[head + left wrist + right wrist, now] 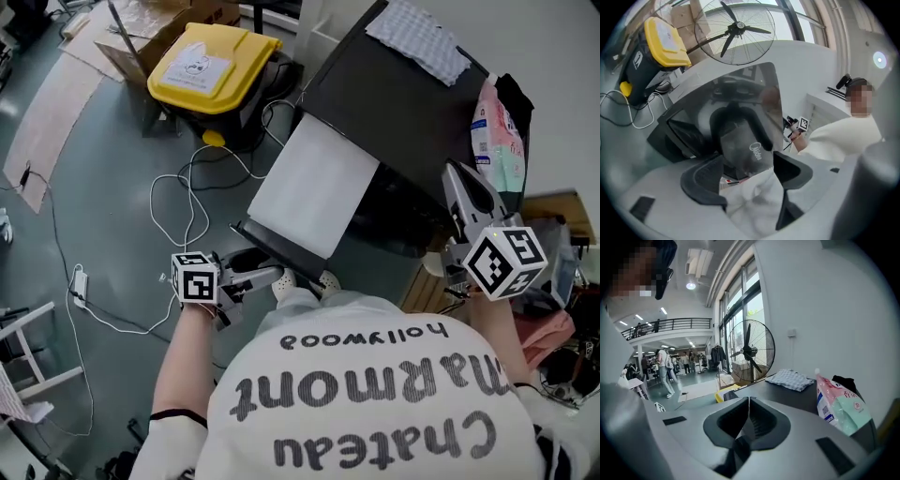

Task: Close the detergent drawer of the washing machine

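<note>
Grey floor (112,244) flanks a washing machine (403,112) marked Midea.

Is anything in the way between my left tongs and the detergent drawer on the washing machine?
Nothing that I can make out. The left tongs stand open right at the dark, Midea-marked front of the detergent drawer, with no separate thing between them. Whether they touch it I cannot tell.

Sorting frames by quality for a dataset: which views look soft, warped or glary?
Head view: evenly lit, sharp, edges bowed. Left gripper view: dark round border, the left gripper looks soft up close, and the glossy front of the washing machine mirrors dim shapes. Right gripper view: strong fisheye bend, bright daylight behind the fan, right gripper crisp.
</note>
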`<state>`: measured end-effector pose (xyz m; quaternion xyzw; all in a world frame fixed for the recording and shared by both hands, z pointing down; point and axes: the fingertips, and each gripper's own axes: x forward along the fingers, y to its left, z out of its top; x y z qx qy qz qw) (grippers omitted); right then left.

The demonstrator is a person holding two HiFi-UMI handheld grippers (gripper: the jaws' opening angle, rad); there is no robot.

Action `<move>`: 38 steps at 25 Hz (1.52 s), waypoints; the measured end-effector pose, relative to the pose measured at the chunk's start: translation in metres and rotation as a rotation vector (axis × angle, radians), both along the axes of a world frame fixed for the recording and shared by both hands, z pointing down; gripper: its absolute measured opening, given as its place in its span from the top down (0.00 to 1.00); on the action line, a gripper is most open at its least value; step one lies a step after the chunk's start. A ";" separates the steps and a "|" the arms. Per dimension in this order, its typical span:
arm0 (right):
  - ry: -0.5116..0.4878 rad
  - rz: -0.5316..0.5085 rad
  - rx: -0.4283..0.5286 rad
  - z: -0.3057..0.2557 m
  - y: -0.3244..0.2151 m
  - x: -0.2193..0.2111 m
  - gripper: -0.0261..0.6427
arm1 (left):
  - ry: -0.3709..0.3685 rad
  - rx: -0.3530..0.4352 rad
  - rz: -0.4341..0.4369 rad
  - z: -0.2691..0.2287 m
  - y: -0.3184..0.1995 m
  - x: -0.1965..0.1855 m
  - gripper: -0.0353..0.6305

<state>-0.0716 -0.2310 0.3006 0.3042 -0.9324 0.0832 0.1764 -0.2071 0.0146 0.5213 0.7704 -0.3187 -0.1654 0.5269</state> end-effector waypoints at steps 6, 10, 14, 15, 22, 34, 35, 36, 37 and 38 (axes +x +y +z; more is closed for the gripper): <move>0.008 0.034 0.006 0.000 -0.012 0.008 0.92 | -0.005 0.050 0.029 -0.020 -0.021 0.006 0.46; 0.017 0.045 0.027 -0.003 -0.017 0.015 0.92 | -0.010 0.051 0.029 -0.020 -0.041 0.005 0.46; 0.004 0.070 0.017 -0.002 -0.027 0.027 0.92 | -0.029 0.043 0.059 -0.016 -0.048 0.009 0.46; -0.001 0.081 0.011 0.000 -0.029 0.031 0.92 | -0.038 0.042 0.063 -0.014 -0.050 0.009 0.46; -0.022 0.134 -0.006 0.002 -0.036 0.048 0.92 | -0.038 0.022 0.068 -0.013 -0.063 0.008 0.47; -0.019 0.233 -0.001 -0.001 -0.040 0.084 0.92 | -0.012 0.012 0.082 -0.015 -0.087 0.007 0.50; -0.018 0.238 -0.001 -0.001 -0.040 0.086 0.92 | -0.014 0.011 0.086 -0.015 -0.088 0.007 0.50; -0.018 0.242 0.000 -0.002 -0.039 0.087 0.92 | -0.016 0.011 0.089 -0.015 -0.089 0.007 0.50; -0.018 0.245 0.000 -0.002 -0.039 0.088 0.92 | -0.019 0.011 0.092 -0.014 -0.090 0.007 0.50; -0.019 0.249 0.001 -0.003 -0.038 0.089 0.92 | -0.021 0.011 0.095 -0.014 -0.091 0.006 0.50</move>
